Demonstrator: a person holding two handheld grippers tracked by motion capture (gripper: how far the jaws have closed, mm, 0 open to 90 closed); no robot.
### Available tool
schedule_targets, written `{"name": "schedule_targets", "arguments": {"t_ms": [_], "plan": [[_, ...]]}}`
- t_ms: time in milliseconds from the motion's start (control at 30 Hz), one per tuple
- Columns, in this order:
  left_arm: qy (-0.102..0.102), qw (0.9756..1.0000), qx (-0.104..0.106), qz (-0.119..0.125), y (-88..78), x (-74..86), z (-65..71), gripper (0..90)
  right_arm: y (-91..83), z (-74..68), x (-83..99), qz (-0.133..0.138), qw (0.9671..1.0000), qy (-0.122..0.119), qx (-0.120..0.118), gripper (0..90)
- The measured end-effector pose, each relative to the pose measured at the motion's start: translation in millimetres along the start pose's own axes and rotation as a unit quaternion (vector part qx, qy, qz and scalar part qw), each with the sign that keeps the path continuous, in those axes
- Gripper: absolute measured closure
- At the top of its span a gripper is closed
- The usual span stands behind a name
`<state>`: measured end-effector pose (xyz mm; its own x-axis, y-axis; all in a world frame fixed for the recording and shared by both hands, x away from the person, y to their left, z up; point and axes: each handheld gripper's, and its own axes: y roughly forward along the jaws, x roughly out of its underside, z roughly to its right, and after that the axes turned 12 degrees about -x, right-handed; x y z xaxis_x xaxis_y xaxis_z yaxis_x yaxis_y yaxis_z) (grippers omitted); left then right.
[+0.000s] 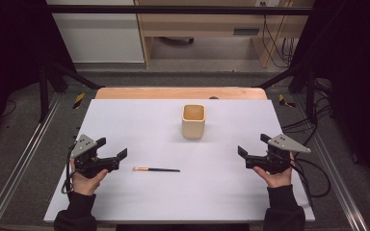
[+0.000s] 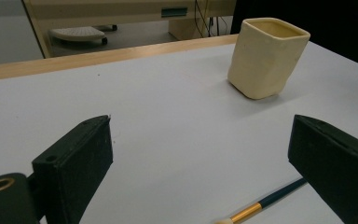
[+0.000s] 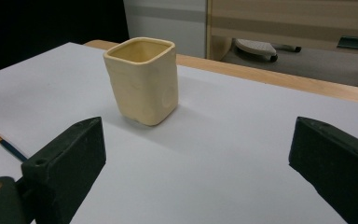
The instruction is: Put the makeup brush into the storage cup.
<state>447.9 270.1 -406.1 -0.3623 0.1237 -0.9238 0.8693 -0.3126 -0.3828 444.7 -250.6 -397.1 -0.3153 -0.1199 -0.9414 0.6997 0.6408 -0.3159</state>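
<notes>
The left hand-held gripper rests low over the white-topped bench, jaws spread wide and grasping nothing. Just to its right lies the slim dark-handled brush with a gold ferrule and pale bristles, flat on the bench, bristle end toward that gripper, apart from its jaws. The right hand-held gripper is likewise released and empty, well apart from the brush. Farther back, between both, the cream square-sided ceramic cup stands upright.
</notes>
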Motion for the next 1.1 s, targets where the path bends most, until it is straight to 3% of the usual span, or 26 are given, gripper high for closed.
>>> {"name": "schedule_targets", "arguments": {"t_ms": [300,567,900,1100], "plan": [[0.006,0.9999,0.004,-0.007,1.7,2.6,1.4,6.2,-0.1,0.3,1.1,-0.007,1.0000,0.001,0.000,4.3],[0.029,0.9992,0.018,-0.019,4.6,0.9,8.0,6.4,0.2,-0.3,0.8,-0.012,0.9999,0.001,0.002,4.3],[0.075,0.9948,0.046,-0.051,18.0,0.0,22.9,6.8,2.4,-4.1,0.3,-0.017,0.9998,0.000,-0.005,4.3],[0.099,0.9907,0.060,-0.071,28.2,0.9,34.1,6.9,2.8,-4.3,0.8,-0.019,0.9998,-0.001,-0.007,4.3]]}}
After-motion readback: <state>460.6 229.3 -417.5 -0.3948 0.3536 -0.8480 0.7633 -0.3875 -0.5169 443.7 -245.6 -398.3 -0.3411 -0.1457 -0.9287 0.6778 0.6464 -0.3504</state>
